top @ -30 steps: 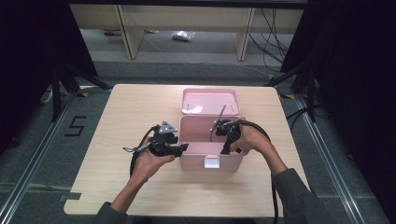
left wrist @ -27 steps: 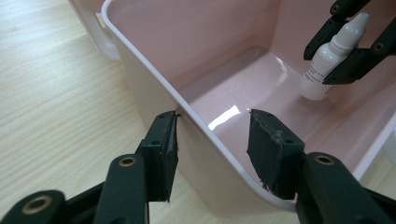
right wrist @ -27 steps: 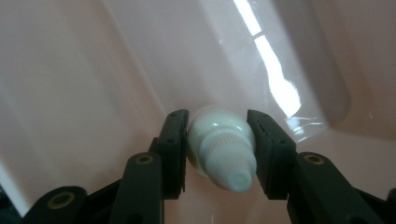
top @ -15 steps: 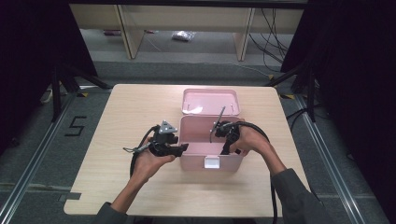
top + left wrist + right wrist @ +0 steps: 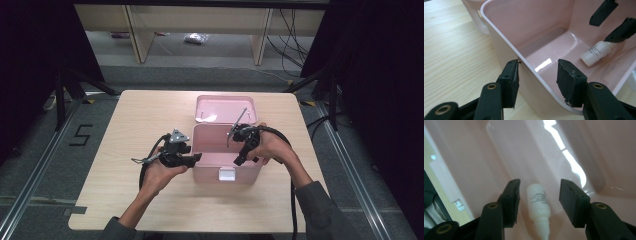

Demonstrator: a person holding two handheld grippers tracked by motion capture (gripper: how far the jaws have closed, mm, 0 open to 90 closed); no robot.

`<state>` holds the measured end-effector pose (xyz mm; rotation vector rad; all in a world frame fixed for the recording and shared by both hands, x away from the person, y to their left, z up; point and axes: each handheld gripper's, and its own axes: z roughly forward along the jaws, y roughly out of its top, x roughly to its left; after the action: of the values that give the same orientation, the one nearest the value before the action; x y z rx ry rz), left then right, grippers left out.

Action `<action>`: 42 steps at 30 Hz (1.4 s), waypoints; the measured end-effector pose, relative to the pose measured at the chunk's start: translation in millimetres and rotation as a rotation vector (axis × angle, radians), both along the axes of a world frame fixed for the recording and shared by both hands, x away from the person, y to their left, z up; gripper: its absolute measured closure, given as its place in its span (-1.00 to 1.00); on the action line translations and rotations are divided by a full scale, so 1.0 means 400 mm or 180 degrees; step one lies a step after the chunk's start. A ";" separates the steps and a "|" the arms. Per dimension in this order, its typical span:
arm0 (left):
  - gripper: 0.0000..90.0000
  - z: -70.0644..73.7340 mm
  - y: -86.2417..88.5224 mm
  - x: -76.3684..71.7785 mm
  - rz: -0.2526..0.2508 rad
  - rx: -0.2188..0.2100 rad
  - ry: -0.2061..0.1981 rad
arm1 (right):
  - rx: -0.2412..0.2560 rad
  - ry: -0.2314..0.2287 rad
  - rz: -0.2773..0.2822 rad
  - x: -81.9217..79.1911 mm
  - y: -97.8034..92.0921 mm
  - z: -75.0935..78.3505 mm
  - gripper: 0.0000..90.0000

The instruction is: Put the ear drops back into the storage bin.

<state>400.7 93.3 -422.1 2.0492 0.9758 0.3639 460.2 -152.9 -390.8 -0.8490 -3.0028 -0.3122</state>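
A light wooden table (image 5: 150, 120) with rounded corners stands mid-frame on a grey floor (image 5: 40, 165). A black "5" (image 5: 81, 135) is marked on the floor at the left, beside a pale rail (image 5: 35, 172) running diagonally; a matching rail (image 5: 360, 175) runs at the right. Dark drapes (image 5: 35, 60) fill both upper corners. Along the top stands a pale wooden shelf unit (image 5: 135, 30), with black cables (image 5: 292, 35) trailing at upper right and a small bag (image 5: 196, 37) on the floor beneath it
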 end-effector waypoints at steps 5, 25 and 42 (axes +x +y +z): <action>0.15 0.000 0.000 0.000 0.0003 0.0001 -0.0003 | 0.0219 -0.0143 -0.0132 0.006 -0.011 0.027 0.07; 0.19 -0.004 0.002 0.006 -0.0005 0.0004 0.0006 | 0.0846 -0.0649 -0.0835 0.054 -0.086 0.066 -0.13; 0.20 -0.003 -0.001 0.003 -0.0007 0.0060 -0.0011 | 0.1057 -0.1082 -0.1375 0.116 -0.174 0.100 -0.05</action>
<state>401.8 92.8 -423.4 2.0659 0.9713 0.3765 506.6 -222.4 -351.0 -1.5250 -2.8753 -1.0209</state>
